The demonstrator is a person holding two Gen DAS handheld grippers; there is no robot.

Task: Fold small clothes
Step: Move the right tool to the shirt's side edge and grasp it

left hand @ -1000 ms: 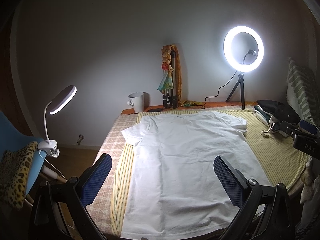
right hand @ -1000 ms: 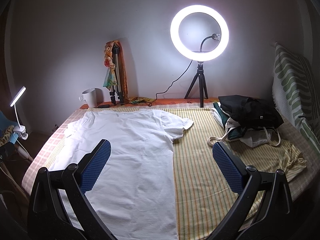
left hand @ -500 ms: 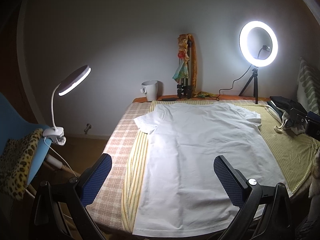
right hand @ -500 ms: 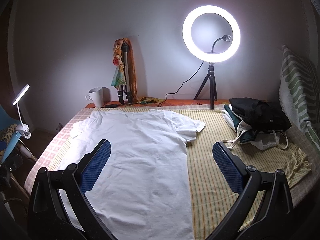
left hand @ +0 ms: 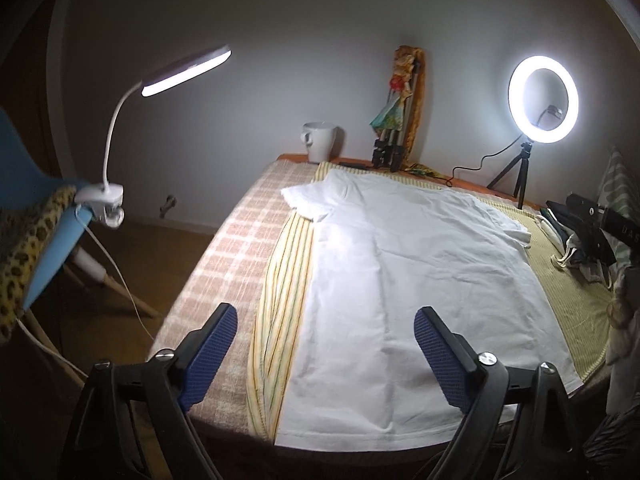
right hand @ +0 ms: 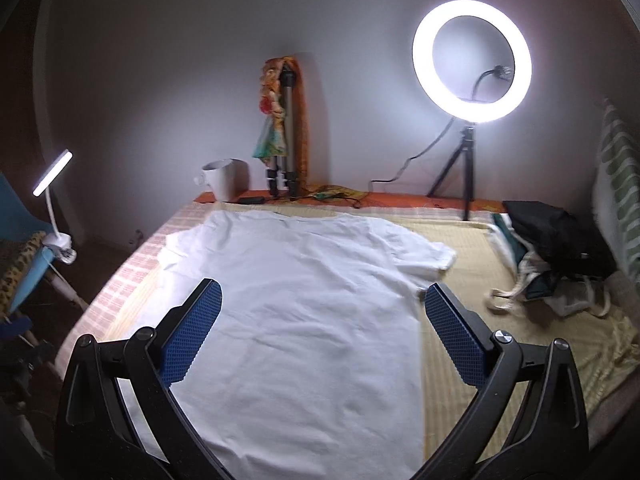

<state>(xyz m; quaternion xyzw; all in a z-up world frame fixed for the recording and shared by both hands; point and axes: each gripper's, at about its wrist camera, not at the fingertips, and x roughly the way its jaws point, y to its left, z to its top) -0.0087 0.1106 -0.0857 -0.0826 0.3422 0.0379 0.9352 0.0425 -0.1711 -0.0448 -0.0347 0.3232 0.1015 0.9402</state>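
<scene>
A white T-shirt [left hand: 408,280] lies spread flat on the bed, collar toward the far wall, hem at the near edge; it also shows in the right wrist view [right hand: 304,312]. My left gripper [left hand: 324,348] is open and empty, held above the shirt's near left edge and the striped sheet [left hand: 280,280]. My right gripper [right hand: 320,320] is open and empty, held above the shirt's middle, its right finger near the right sleeve [right hand: 432,256].
A ring light on a tripod [right hand: 472,60], a folded tripod with a scarf [right hand: 284,136] and a white mug [right hand: 224,178] stand at the bed's far edge. Dark bags [right hand: 556,236] lie at the right. A clip lamp [left hand: 184,72] on a blue chair [left hand: 36,248] is at the left.
Both grippers have shifted left: the left now looks over the bed's left edge and lamp, the right now sits over the shirt's middle. Both stay open.
</scene>
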